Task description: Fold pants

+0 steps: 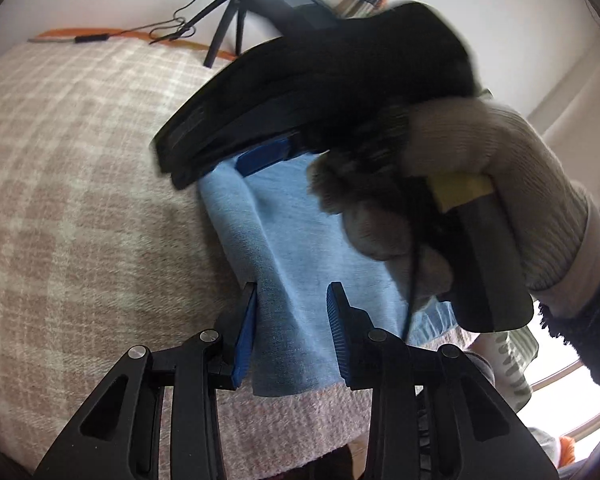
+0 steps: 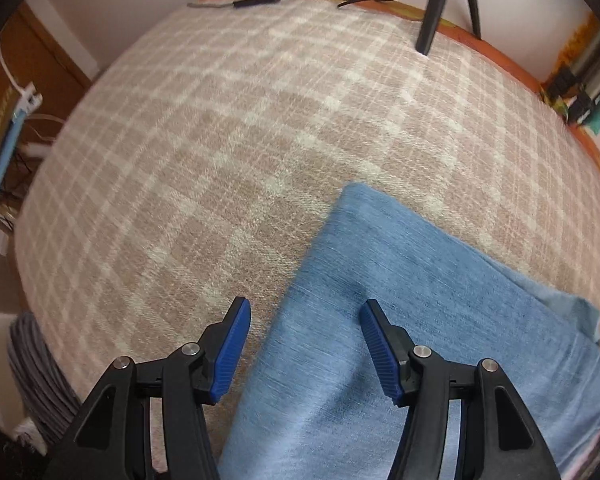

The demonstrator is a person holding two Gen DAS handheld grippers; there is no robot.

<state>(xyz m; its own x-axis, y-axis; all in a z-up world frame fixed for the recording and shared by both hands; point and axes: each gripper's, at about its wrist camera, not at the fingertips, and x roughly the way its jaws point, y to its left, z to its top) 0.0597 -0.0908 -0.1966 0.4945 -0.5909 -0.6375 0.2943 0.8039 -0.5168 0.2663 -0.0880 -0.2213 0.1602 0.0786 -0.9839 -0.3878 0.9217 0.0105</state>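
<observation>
the pants (image 2: pixel 400 320) run lengthwise ahead of the spread right gripper (image 2: pixel 305 344), their edge between its fingers, unpinched

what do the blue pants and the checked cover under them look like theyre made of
Pants: likely a soft light-blue denim or brushed cotton, matte, with faint streaky weave lines.
Checked cover: looks like a woven blanket, maybe wool or fleece, matte beige and cream with a slightly fuzzy surface.

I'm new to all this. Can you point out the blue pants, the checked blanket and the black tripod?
blue pants (image 2: pixel 400 280): right wrist view, middle of the folded cloth.
checked blanket (image 2: pixel 220 140): right wrist view, bare part left of the pants.
black tripod (image 2: pixel 430 20): right wrist view, its nearer leg.
</observation>
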